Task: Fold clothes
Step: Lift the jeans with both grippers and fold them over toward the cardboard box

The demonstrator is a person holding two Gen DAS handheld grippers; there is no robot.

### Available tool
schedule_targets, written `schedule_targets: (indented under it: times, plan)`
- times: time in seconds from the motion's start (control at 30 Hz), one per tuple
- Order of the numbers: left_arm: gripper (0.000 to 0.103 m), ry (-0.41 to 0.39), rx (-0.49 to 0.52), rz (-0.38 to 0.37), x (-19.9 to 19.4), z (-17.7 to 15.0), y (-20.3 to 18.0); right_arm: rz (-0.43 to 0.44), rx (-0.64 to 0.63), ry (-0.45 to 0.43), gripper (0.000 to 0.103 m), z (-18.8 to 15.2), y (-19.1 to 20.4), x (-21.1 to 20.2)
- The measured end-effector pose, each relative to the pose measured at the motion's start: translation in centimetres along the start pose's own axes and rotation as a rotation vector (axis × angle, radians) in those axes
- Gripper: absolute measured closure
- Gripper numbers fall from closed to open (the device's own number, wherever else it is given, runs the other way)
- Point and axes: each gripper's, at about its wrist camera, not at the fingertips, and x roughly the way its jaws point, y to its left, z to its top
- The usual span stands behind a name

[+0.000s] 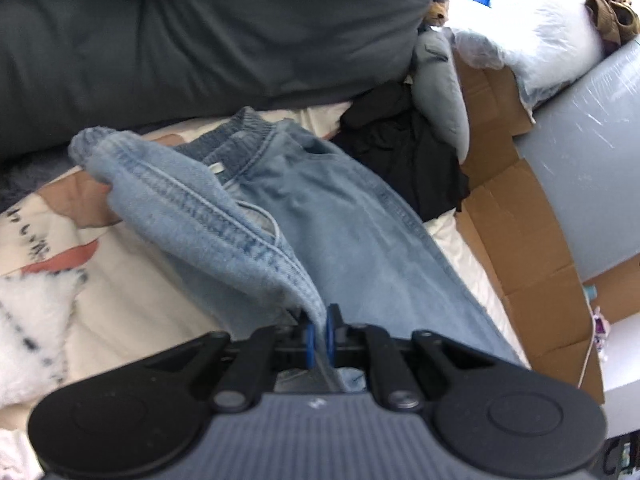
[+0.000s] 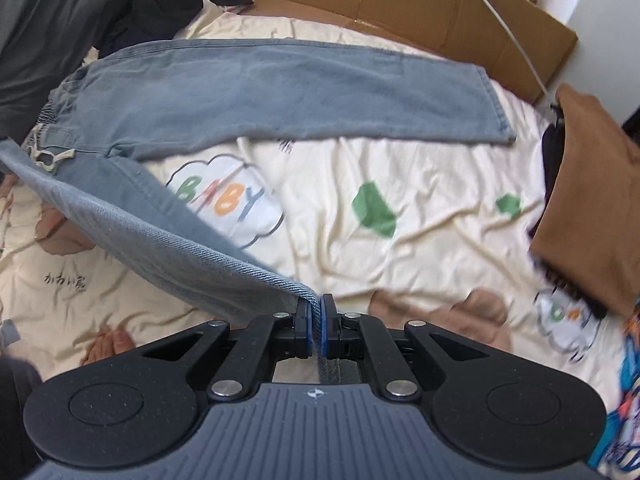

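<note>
Light blue jeans (image 2: 280,92) lie on a cream printed bed sheet (image 2: 360,248). One leg stretches flat across the back of the right wrist view. The other leg (image 2: 160,232) is lifted off the sheet, its hem pinched in my right gripper (image 2: 317,320), which is shut on the denim. In the left wrist view the jeans (image 1: 340,216) run away from me toward the elastic waistband (image 1: 248,128). My left gripper (image 1: 319,334) is shut on a raised fold of the seamed edge (image 1: 208,208).
A dark grey duvet (image 1: 200,32) bulks behind the waistband. Black clothing (image 1: 400,148) and flattened cardboard (image 1: 516,240) lie at the bed's far side. A brown garment (image 2: 588,208) sits at the right, with colourful fabric (image 2: 624,400) below it. A white cable (image 2: 504,24) crosses the cardboard.
</note>
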Motion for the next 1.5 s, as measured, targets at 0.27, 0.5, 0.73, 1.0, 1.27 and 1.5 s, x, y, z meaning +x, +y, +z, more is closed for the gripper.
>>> schedule_targets:
  times: [0.27, 0.5, 0.73, 1.0, 1.27, 1.5]
  plan:
    - [0.096, 0.041, 0.103, -0.015, 2.6, 2.6, -4.5, -0.036, -0.217, 0.223, 0.102, 8.9, -0.3, 1.6]
    - [0.096, 0.032, 0.088, 0.008, 4.4, 4.4, -6.4, -0.055, -0.291, 0.210, 0.102, 14.2, -0.5, 4.5]
    - [0.097, 0.040, 0.070, 0.029, 8.0, 6.2, -7.4, -0.058, -0.417, -0.025, 0.101, 16.8, -1.6, 7.1]
    - [0.097, 0.071, 0.026, 0.039, 11.8, 8.5, -8.2, 0.004, -0.300, -0.119, 0.101, 20.3, -4.1, 10.9]
    - [0.097, 0.115, 0.012, 0.113, 13.2, 11.2, -10.7, 0.016, -0.242, -0.081, 0.101, 25.7, -4.8, 12.7]
    - [0.096, 0.132, -0.036, 0.151, 16.2, 13.3, -11.3, 0.038, -0.201, -0.057, 0.102, 30.4, -5.2, 15.6]
